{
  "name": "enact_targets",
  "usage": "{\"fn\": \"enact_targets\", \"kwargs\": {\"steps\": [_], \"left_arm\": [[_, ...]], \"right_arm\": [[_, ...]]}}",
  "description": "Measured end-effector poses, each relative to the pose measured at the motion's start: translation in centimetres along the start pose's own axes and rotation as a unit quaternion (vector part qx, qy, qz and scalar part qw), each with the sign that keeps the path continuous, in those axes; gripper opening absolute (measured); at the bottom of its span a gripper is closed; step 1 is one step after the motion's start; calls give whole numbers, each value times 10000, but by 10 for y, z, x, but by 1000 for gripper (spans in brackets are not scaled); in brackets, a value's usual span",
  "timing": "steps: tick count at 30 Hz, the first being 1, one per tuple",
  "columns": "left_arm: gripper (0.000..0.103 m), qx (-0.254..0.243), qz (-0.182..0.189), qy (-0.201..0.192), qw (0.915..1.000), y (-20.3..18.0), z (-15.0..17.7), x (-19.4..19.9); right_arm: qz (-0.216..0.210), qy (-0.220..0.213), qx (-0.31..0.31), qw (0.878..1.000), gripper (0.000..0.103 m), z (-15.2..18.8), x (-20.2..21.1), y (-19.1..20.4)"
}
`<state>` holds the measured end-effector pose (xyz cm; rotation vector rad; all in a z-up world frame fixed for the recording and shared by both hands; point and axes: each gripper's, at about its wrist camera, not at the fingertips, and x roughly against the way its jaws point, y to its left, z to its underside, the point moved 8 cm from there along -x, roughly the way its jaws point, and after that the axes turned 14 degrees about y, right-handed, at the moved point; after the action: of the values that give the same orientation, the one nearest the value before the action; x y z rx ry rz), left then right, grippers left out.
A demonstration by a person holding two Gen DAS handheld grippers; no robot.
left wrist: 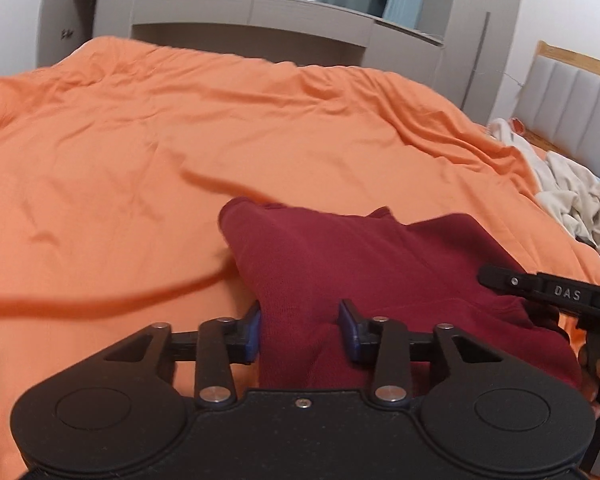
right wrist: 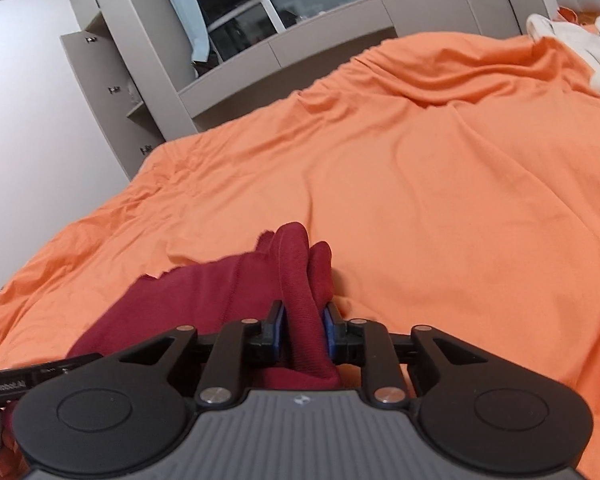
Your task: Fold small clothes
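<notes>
Dark red garment lying bunched on the orange bedspread, near its close edge, partly lifted at two places. Folded into thick ridges where pinched, spreading flat and to the left beyond that.

Left gripper set around one hanging fold of the garment, blue pads touching the cloth on either side, gap moderate; firm clamp or loose contact cannot be told. Right gripper narrowed hard onto a doubled ridge of the same garment, pads pressing the cloth from both sides. Seen from the left wrist, just right of the garment and over its edge.

Farther from the garment, toward the right across the bedspread: heap of pale clothes, with a padded grey headboard behind. Beyond the bedspread's far edge: grey cabinet unit with glass doors.
</notes>
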<state>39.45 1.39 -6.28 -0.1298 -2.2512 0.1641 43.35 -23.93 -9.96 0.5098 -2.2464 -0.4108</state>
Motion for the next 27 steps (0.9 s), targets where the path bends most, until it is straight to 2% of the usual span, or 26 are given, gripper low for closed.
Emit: {"fn": "enact_targets", "kwargs": {"steps": [4,7,11,14,16,17,21,25,27], "left_arm": [[64,187,-69,56,9998,8,3,-4],[69,387,-4,119,9992,12,3,-7],[76,584,32,164,9982,17,4,-9],[82,668,-2,180,9976,19,4,-9],[87,717,-46,183,9972,20,4,-8],[88,744,-71,185,9970,20,4,-7],[100,797,-116,154,9966,19,4,-1],[101,763,-56,75,9970,14,4,11],[102,738,-44,-50,9973,10,4,21]], "right_arm": [[23,41,-110,9999,34,5,0,-4],[65,38,-173,9998,41,7,2,-6],[84,8,-171,9998,44,5,4,-7],[91,-34,-189,9998,56,5,8,-7],[47,-75,-208,9997,69,3,12,-7],[27,-107,-201,9997,71,2,15,-7],[-29,-250,-103,9996,90,0,29,0],[-57,-475,79,9988,102,1,50,10],[-42,-586,235,9980,103,3,61,17]]}}
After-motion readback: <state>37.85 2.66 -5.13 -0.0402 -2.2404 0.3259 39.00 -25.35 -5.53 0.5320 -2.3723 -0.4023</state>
